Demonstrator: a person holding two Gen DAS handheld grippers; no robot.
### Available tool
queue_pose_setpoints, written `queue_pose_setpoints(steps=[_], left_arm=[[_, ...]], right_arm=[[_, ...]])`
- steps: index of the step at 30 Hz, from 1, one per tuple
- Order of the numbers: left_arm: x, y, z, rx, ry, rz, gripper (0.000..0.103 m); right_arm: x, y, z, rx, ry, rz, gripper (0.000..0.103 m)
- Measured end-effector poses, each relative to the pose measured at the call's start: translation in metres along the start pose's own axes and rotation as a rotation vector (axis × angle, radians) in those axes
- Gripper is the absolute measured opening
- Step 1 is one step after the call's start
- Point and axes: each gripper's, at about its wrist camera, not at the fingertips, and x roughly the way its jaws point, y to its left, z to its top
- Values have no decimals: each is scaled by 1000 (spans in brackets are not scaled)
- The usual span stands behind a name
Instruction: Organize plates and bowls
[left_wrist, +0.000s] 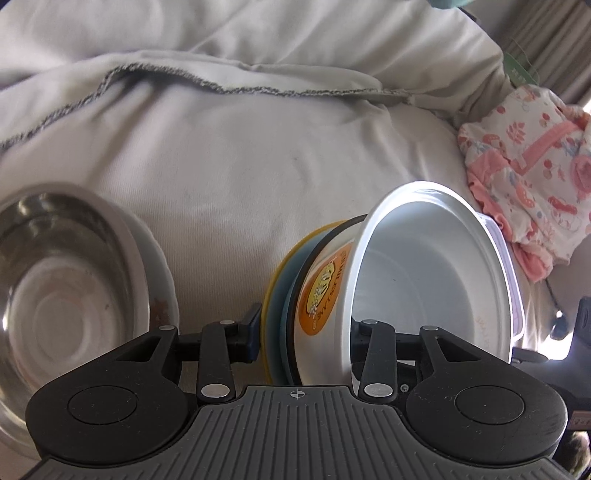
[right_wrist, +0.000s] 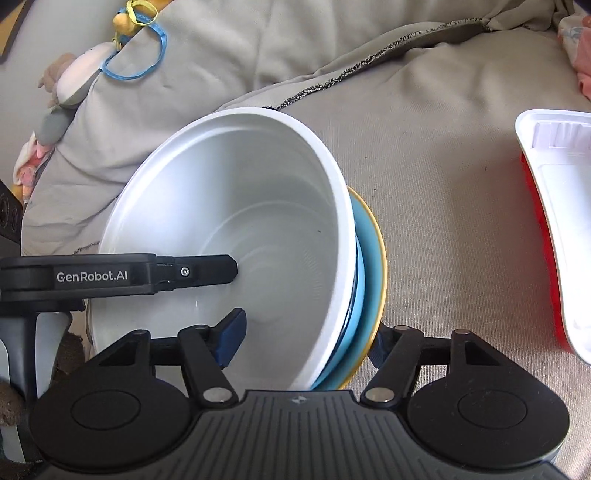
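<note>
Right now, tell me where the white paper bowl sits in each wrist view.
Left wrist view: the white paper bowl is lower right of centre, tilted, its mouth facing right, straddled by the left gripper.
Right wrist view: the bowl fills the centre, mouth facing the camera, a blue pad inside it.
Shared landmark: the blue plate with a yellow rim against the bowl's base.

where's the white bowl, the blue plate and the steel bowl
white bowl (right_wrist: 258, 192): right wrist view, inner wall
blue plate (right_wrist: 373, 266): right wrist view, blue face by the yellow rim
steel bowl (left_wrist: 55, 280): left wrist view, inside bottom
</note>
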Motion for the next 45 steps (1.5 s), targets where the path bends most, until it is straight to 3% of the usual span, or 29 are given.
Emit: queue_pose_setpoints(steps=[6, 18, 24, 27, 31, 34, 37, 45], left_arm=[[-1, 3, -8, -43, -22, -9, 45], [-16, 15, -32, -123, 72, -47, 43], [-19, 16, -36, -128, 62, -66, 42], [-19, 15, -37, -128, 53, -66, 42], [-19, 13, -39, -96, 32, -58, 42], [-19, 10, -41, -84, 22, -44, 42], [-20, 9, -42, -89, 18, -38, 42], [-22, 4, -44, -83, 19, -9, 41]], right_arm=[[0, 4, -2, 8, -13, -22, 67], [-6, 11, -10, -26, -2, -15, 67], [-9, 14, -11, -57, -16, -40, 67], [-13, 23, -11, -114, -60, -110, 69], [-15, 43, -14, -265, -153, -289, 78], [-16, 45, -14, -288, -186, -328, 82], [-17, 39, -10, -251, -184, -293, 83], [-10, -7, 2, 52, -17, -18, 80]])
